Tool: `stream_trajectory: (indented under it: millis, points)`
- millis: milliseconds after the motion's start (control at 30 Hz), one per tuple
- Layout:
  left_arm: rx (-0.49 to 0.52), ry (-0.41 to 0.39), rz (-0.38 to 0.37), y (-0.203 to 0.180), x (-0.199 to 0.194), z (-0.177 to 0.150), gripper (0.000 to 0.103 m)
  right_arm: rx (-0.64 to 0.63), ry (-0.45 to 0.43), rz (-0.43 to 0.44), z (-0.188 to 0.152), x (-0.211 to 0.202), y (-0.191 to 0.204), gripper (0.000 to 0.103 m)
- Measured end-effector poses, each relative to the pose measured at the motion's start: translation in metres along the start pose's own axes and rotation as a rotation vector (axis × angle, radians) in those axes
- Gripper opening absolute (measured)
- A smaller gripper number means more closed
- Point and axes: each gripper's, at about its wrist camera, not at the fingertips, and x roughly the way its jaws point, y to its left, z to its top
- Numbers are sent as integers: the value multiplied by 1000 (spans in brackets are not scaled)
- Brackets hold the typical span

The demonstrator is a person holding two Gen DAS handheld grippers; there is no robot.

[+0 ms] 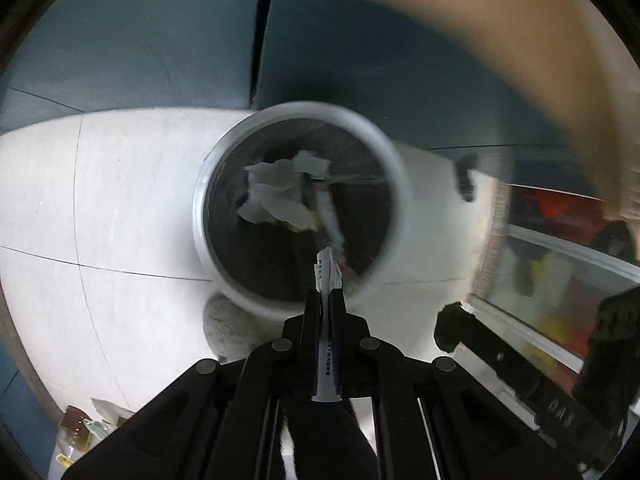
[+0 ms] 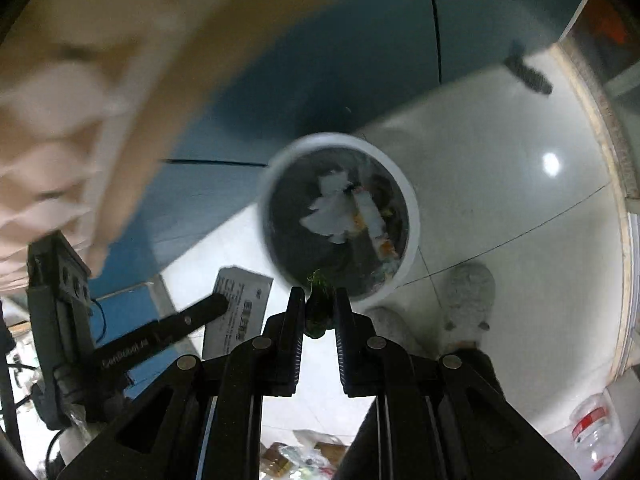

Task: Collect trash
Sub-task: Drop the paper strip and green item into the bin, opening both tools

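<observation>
**Both claws hold trash over the bin**

The left claw [image 1: 325, 300] is pressed together on a folded printed paper [image 1: 328, 272], whose tip pokes over the near rim of the round white bin [image 1: 400, 184]. The right claw [image 2: 316, 300] pinches a small dark green scrap [image 2: 319, 312] just short of the same bin [image 2: 412, 216]. Inside the bin lie crumpled white tissue [image 1: 272, 192] and mixed wrappers. The bin stands on a pale tiled floor [image 1: 120, 200], with a blue wall [image 1: 160, 40] behind it.
</observation>
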Motion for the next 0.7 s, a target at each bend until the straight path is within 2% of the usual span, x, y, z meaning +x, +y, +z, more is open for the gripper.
stream_trajectory:
  millis: [133, 333, 367, 400, 433, 500, 533, 567, 600, 633, 667, 700]
  points:
    - [43, 7, 74, 8, 26, 12, 4, -68, 21, -75, 13, 57, -9, 15]
    - [60, 2, 133, 17, 22, 11, 9, -134, 39, -126, 16, 91, -5, 16]
    - [58, 0, 150, 17, 22, 11, 14, -138, 43, -135, 16, 94, -4, 16]
    - [59, -4, 165, 17, 21, 11, 35, -140, 49, -142, 17, 97, -3, 17]
    - [63, -18, 191, 17, 16, 9, 62, -142, 54, -146, 17, 97, -3, 21]
    - [77, -67, 237, 16, 9, 7, 83, -146, 61, -153, 18, 97, -1, 37]
    - [85, -87, 261, 15, 4, 5, 83, -149, 58, -155, 18, 94, 0, 53]
    - [86, -95, 274, 16, 1, 4, 83, -157, 51, -163, 18, 92, 2, 65]
    - [82, -104, 285, 18, -4, 1, 85, -168, 45, -173, 18, 89, 4, 68]
    - [74, -110, 297, 20, -8, -1, 96, -176, 41, -186, 18, 87, 5, 74]
    - [69, -114, 310, 22, -12, -3, 103, -183, 40, -198, 18, 84, 7, 78]
    - [65, -125, 326, 24, -18, -7, 103, -184, 41, -204, 18, 83, 8, 88]
